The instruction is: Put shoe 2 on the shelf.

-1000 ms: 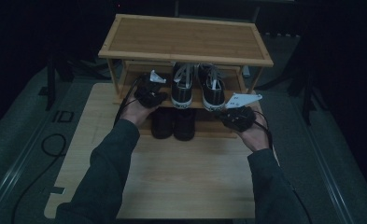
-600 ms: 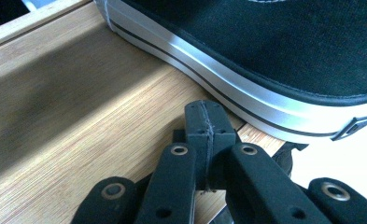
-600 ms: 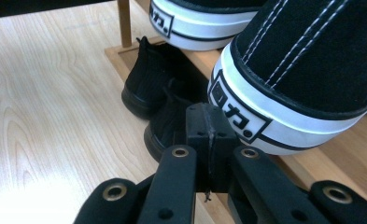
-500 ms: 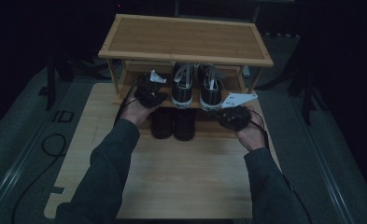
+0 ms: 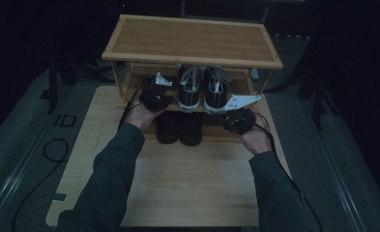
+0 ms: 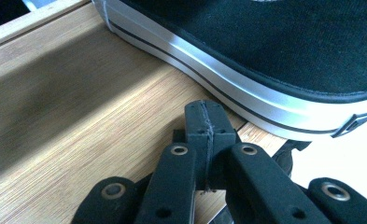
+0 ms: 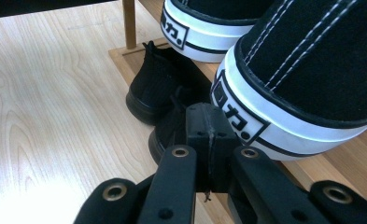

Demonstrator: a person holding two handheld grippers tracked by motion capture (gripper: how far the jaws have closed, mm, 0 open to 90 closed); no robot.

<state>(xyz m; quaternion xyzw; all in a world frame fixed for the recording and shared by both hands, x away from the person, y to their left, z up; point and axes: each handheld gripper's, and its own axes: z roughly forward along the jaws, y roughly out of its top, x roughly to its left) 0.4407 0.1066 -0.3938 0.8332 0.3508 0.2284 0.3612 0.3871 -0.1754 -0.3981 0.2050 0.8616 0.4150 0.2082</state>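
Observation:
A wooden shoe rack [image 5: 192,41] stands at the back of the table. Two black canvas sneakers with white soles [image 5: 189,88] [image 5: 215,90] sit side by side on its middle shelf, heels toward me. A pair of plain black shoes [image 5: 180,128] sits on the lowest level. My left gripper [image 5: 154,94] rests on the shelf just left of the left sneaker [image 6: 274,60], jaws pressed together with nothing between them. My right gripper [image 5: 237,118] hovers at the right sneaker's heel [image 7: 284,88], also shut and empty.
The rack sits on a light wooden tabletop [image 5: 187,179] ringed by dark floor. Cables [image 5: 52,150] lie on the floor at the left. The rack's upright post [image 7: 130,23] stands beyond the black shoes [image 7: 160,88] in the right gripper view.
My right gripper has shifted slightly left and forward toward the right sneaker's heel. The left gripper has barely moved.

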